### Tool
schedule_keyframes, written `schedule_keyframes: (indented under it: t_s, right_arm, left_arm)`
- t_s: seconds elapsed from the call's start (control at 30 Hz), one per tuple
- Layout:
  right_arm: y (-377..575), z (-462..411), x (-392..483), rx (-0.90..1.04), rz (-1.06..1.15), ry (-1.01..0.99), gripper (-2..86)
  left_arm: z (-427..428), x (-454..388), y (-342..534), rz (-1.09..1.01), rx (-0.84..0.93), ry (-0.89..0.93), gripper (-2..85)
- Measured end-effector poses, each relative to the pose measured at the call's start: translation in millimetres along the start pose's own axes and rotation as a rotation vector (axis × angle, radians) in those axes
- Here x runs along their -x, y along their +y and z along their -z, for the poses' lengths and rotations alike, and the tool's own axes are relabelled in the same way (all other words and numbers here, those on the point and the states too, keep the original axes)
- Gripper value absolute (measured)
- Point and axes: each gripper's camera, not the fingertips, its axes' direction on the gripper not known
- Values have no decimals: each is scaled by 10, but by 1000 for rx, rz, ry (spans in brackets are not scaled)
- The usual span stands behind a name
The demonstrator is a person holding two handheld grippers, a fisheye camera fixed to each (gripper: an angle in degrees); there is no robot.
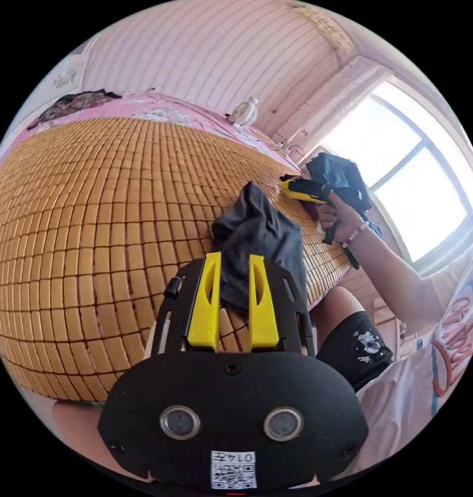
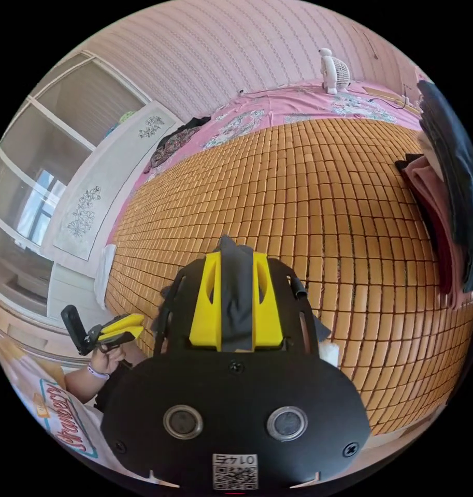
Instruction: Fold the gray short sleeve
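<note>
The gray short sleeve shirt (image 1: 257, 228) hangs bunched above the bamboo mat (image 1: 91, 217) of a bed. In the left gripper view one part of it runs down between the yellow jaws of my left gripper (image 1: 234, 261), which is shut on it. Further right, a hand holds my right gripper (image 1: 298, 187) with another dark fold of the shirt (image 1: 340, 176) at its jaws. In the right gripper view gray cloth (image 2: 236, 290) fills the gap of my right gripper (image 2: 236, 259), shut on it. My left gripper (image 2: 125, 326) appears low at the left, in a hand.
A pile of folded clothes (image 2: 443, 217) lies at the mat's right edge. A small white fan (image 2: 332, 70) and a dark patterned garment (image 2: 169, 142) sit on the pink sheet beyond the mat. A bright window (image 1: 417, 171) and the person's knee (image 1: 350, 331) are close by.
</note>
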Motion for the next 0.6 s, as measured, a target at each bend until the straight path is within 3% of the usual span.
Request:
schedule_keyframes:
  t_s: [0.33,0.6]
  right_arm:
    - [133,-753,307,80,243,252,141]
    - [292,-992,299,116,267,46,78]
  left_arm:
    - [-306,-207,-250,13,56,-141,121]
    - [-431,-522,-402,-62,54,-258,105]
